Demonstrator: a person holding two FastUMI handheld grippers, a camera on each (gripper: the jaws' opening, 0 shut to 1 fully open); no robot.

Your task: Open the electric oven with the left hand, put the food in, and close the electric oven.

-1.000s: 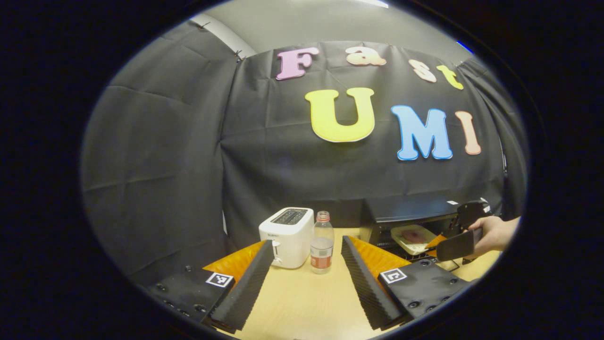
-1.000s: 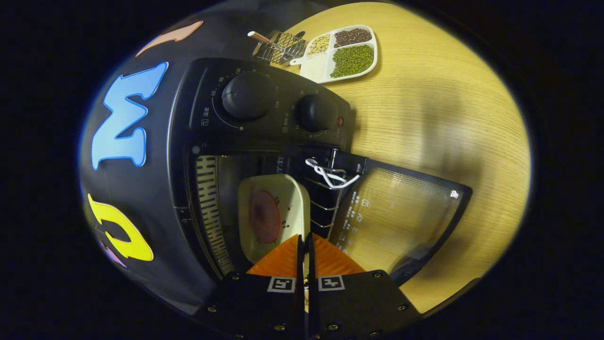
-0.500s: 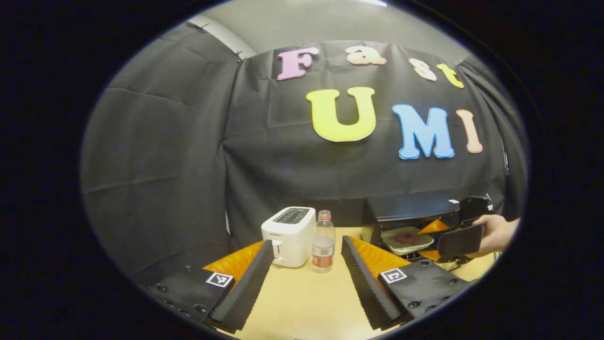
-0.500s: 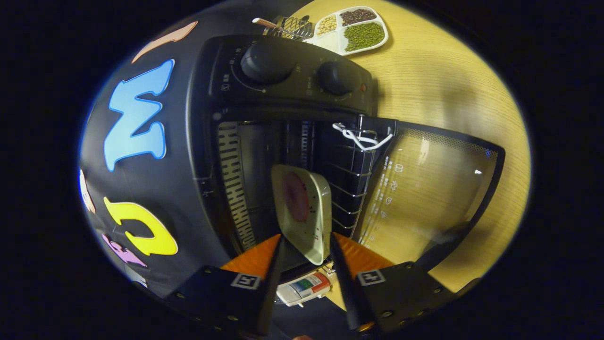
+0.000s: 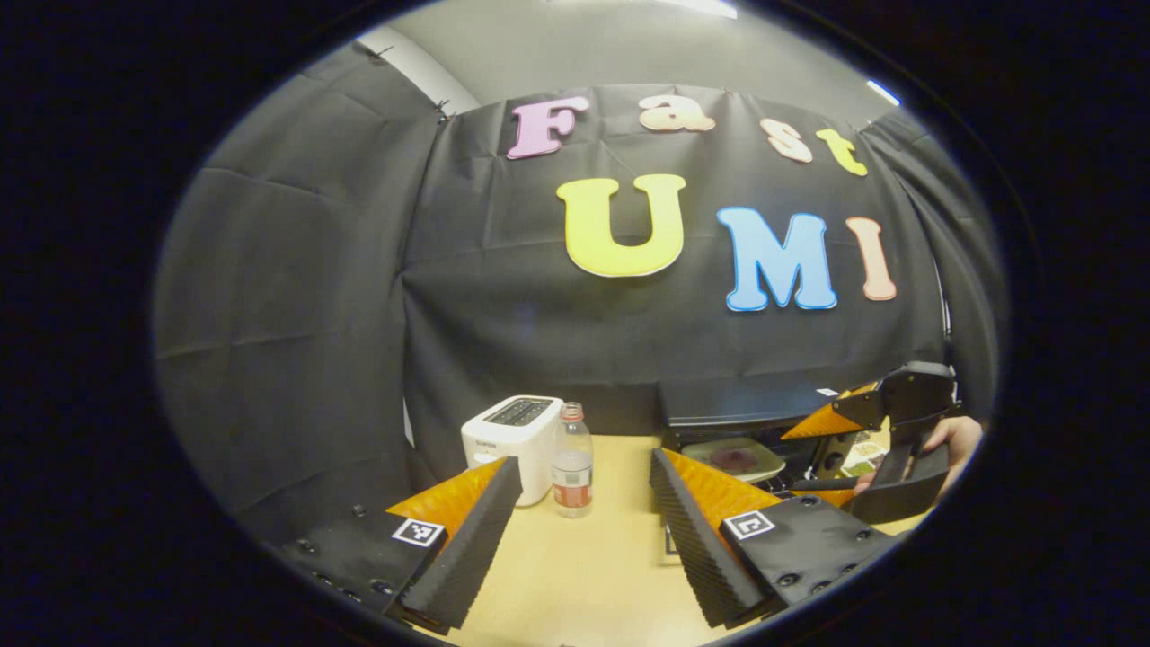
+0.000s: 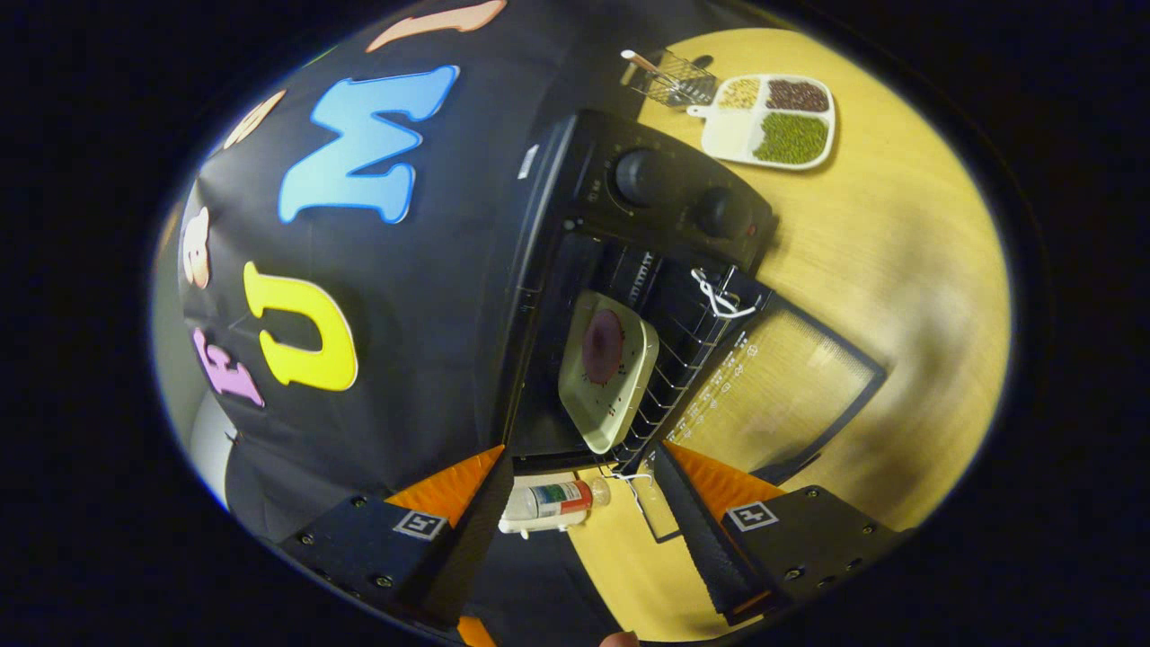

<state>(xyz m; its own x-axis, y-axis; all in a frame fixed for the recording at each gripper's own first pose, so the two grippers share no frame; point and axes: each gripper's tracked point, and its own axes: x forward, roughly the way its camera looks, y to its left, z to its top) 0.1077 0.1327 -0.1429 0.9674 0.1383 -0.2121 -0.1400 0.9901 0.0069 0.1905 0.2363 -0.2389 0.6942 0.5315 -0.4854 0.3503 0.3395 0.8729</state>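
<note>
The black electric oven (image 6: 647, 189) stands with its glass door (image 6: 791, 386) folded down. Inside it, a pale square plate (image 6: 609, 368) carrying a reddish piece of food (image 6: 602, 346) lies on the wire rack. My right gripper (image 6: 579, 521) is open, a little back from the oven mouth, with nothing between its fingers. In the left gripper view the oven (image 5: 746, 409) and plate (image 5: 732, 458) sit at the right, with the right gripper (image 5: 791, 461) held by a hand (image 5: 957, 440) in front of them. My left gripper (image 5: 584, 530) hovers open over the table, well left of the oven.
A white toaster (image 5: 512, 436) and a clear bottle (image 5: 572, 458) stand on the wooden table (image 5: 584, 575) left of the oven. Beyond the oven's knob side lie a divided tray of beans (image 6: 773, 130) and a small wire basket (image 6: 669, 81).
The right gripper opened, let go of the plate and drew back from the oven; the plate stays on the rack. The left gripper shifted slightly.
</note>
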